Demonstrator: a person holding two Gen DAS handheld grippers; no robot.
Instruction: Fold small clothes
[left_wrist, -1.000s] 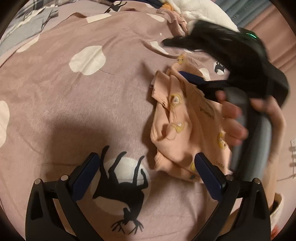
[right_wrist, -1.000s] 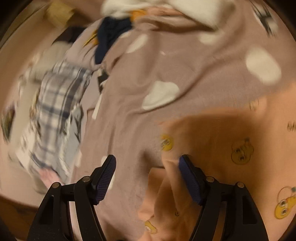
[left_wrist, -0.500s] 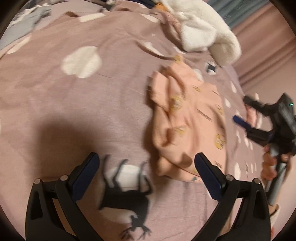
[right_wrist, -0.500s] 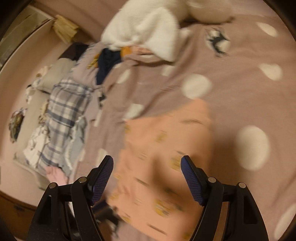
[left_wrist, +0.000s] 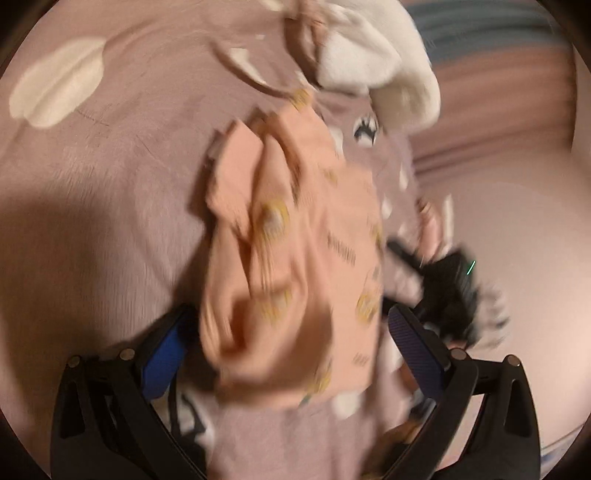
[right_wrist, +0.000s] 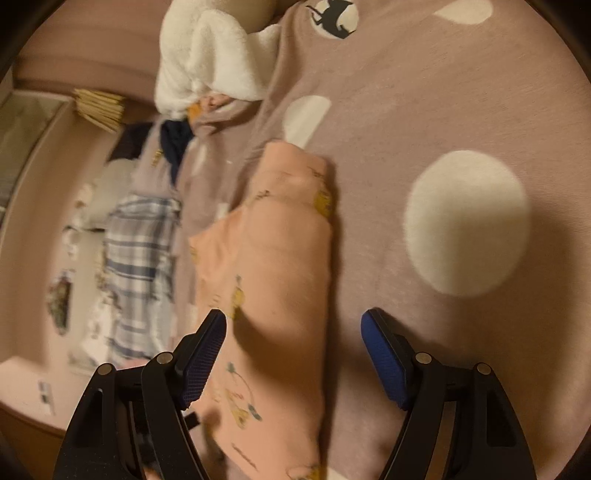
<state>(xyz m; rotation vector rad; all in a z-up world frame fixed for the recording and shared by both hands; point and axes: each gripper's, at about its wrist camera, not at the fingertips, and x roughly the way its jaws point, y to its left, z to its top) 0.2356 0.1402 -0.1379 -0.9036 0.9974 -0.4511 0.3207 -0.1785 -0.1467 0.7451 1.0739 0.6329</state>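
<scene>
Left gripper (left_wrist: 288, 350): jaws spread wide, straddling the near hem of the peach garment (left_wrist: 291, 251), nothing pinched. Right gripper (right_wrist: 293, 354): jaws likewise spread, empty, above the same garment's folded long edge. Peach garment: bunched lengthwise on the mauve spotted bedspread (right_wrist: 424, 110); view blurred. Bare bedspread lies open along its right fold. White fluffy blanket (right_wrist: 210, 59) heaped beyond. Plaid cloth (right_wrist: 140, 266) off the bed's left edge.

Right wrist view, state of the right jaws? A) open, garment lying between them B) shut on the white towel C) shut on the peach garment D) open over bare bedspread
A: the right gripper has its jaws wide apart, with the peach printed garment lying between them, ungripped.
</scene>
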